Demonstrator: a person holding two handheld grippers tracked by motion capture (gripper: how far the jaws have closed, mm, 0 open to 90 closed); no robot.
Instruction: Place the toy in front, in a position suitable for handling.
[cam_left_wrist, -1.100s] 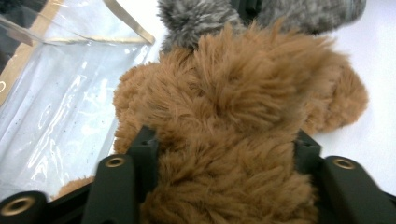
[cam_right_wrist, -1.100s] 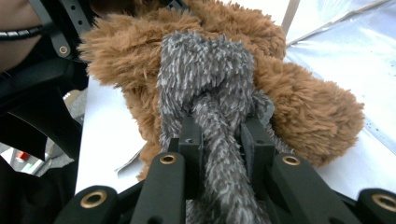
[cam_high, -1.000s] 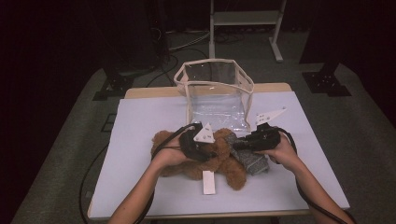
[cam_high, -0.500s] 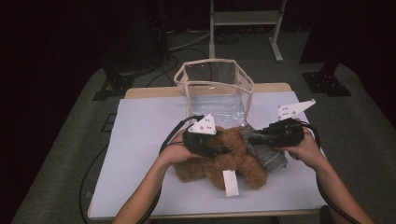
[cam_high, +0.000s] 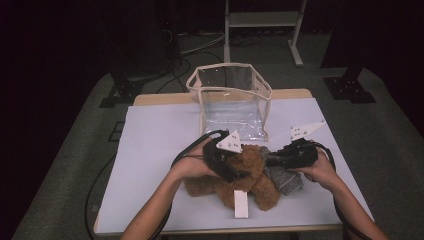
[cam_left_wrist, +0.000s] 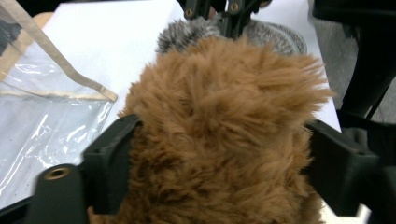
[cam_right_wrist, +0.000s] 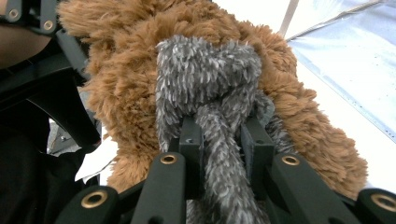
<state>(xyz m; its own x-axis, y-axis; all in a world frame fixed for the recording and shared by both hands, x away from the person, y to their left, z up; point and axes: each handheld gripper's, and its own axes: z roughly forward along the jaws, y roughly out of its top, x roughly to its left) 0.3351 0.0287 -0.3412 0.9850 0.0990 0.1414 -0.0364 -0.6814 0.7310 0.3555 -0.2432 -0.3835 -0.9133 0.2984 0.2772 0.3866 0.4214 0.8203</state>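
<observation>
The plush bear (cam_high: 247, 172), long brown pile with a grey fuzzy scarf (cam_high: 285, 179) and a white tag (cam_high: 241, 203), lies on the white table (cam_high: 155, 150) just in front of the clear, soft-walled bag (cam_high: 231, 97). The left gripper (cam_high: 231, 167) is clamped wide on the bear's body; the right gripper (cam_high: 280, 159) is closed tight on the scarf. Probable fault: the pile compresses and may slip, or the scarf may pull loose, and the limp bag rim may fold at insertion.

Dim room, grey carpet floor (cam_high: 75, 150), white-topped table (cam_high: 155, 145), metal stand (cam_high: 260, 20) behind, dark equipment bases (cam_high: 350, 90).
</observation>
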